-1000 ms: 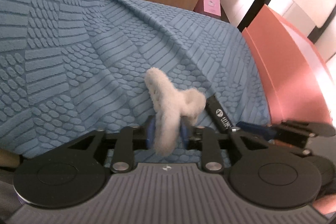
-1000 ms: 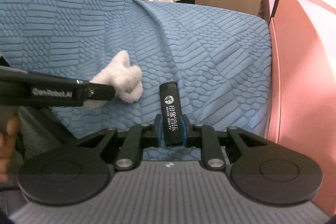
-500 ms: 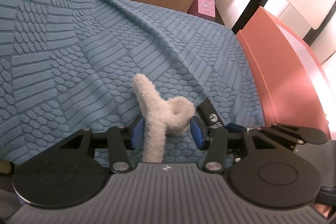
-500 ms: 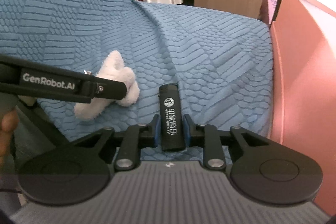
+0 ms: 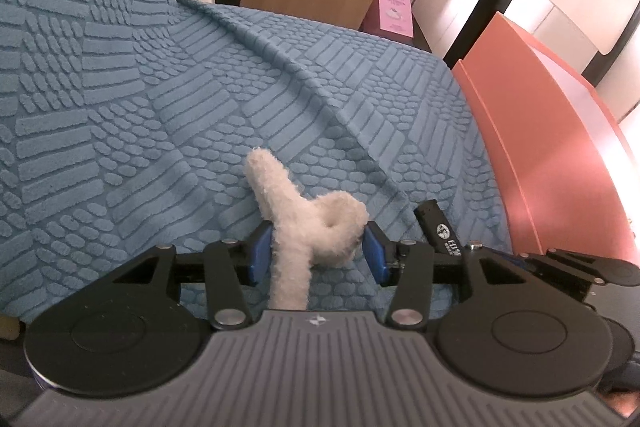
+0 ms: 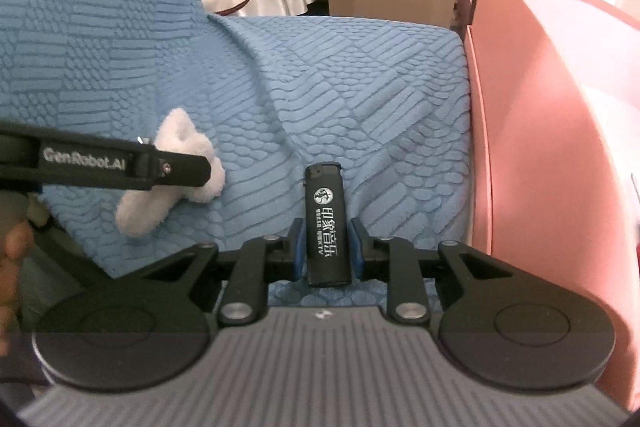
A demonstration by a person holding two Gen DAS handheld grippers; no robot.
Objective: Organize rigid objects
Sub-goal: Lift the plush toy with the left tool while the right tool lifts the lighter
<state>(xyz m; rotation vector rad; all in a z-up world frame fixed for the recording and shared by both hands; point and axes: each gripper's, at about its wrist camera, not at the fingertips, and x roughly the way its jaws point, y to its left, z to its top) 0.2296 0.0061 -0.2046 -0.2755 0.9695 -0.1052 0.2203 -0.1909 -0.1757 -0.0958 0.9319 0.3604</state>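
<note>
Now left tongs (image 5: 316,253) stand open around the fuzzy clip (image 5: 308,227) (perhaps grazing it); right tongs (image 6: 326,253) slackly bracket the lighter (image 6: 325,227).

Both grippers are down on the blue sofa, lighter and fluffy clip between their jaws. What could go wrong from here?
1. The fluffy clip nearly fills the open left gripper; its pile could catch a pad on pull-back and get dragged.
2. The right gripper has its pads barely off the lighter; a skewed retreat may knock it askew.
3. The grippers sit side by side and could clash.
</note>
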